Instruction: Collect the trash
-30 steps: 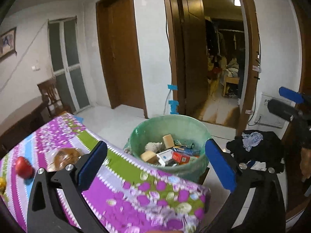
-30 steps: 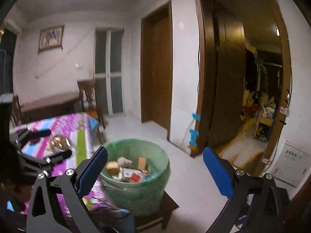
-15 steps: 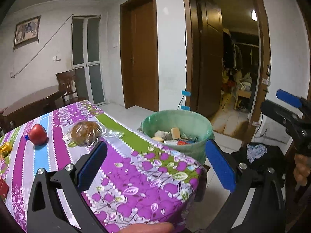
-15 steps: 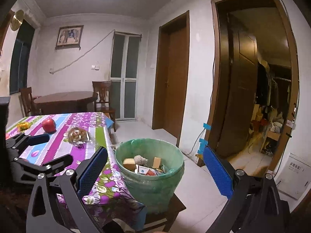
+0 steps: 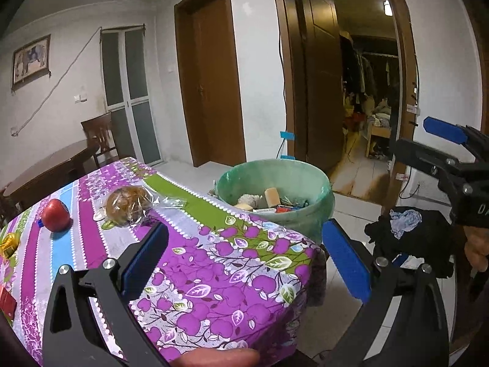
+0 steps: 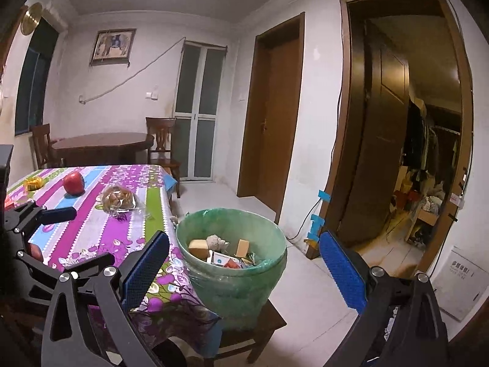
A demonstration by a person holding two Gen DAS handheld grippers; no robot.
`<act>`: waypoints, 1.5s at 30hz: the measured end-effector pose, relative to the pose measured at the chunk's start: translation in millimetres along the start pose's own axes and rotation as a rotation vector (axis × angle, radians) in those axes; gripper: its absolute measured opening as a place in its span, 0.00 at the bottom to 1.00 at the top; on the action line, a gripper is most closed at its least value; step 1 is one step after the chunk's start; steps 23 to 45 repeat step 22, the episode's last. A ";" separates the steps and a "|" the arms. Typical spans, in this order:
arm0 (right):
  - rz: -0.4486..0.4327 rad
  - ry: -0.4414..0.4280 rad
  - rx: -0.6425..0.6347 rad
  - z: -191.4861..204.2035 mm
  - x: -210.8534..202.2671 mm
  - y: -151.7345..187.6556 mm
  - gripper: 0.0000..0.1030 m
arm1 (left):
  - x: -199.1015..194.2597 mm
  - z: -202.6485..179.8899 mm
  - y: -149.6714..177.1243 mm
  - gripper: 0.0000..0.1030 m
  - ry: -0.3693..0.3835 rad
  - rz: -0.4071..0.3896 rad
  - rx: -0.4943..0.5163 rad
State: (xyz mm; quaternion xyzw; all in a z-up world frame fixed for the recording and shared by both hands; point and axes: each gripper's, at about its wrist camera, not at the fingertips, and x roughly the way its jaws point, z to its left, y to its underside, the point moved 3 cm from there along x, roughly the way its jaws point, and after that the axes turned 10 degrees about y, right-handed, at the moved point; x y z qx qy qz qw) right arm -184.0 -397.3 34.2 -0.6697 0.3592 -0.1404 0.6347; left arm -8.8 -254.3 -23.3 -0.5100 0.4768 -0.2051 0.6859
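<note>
I saw the green-lined bin point(image 6: 232, 253) parked just off the tabletop's point(image 5: 214, 260) corner, handy for drops; the bagged bread point(image 5: 128, 203) lay mid-cloth; my left gripper point(image 5: 244, 260) and right gripper point(image 6: 241, 269) were both spread, empty.

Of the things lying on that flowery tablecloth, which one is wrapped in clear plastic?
The brown bun-like food, sitting inside a crinkled clear bag near the green stripe. The red apple beside it is bare, and the small gold item at the cloth's edge has no such bag.
</note>
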 end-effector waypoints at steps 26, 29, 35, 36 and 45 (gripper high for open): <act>0.020 0.007 -0.004 3.6 10.6 4.7 0.95 | 0.1 3.3 5.0 0.94 -0.028 0.039 -0.048; 0.020 0.007 -0.004 3.6 10.6 4.7 0.95 | 0.1 3.3 5.0 0.94 -0.028 0.039 -0.048; 0.020 0.007 -0.004 3.6 10.6 4.7 0.95 | 0.1 3.3 5.0 0.94 -0.028 0.039 -0.048; 0.020 0.007 -0.004 3.6 10.6 4.7 0.95 | 0.1 3.3 5.0 0.94 -0.028 0.039 -0.048; 0.020 0.007 -0.004 3.6 10.6 4.7 0.95 | 0.1 3.3 5.0 0.94 -0.028 0.039 -0.048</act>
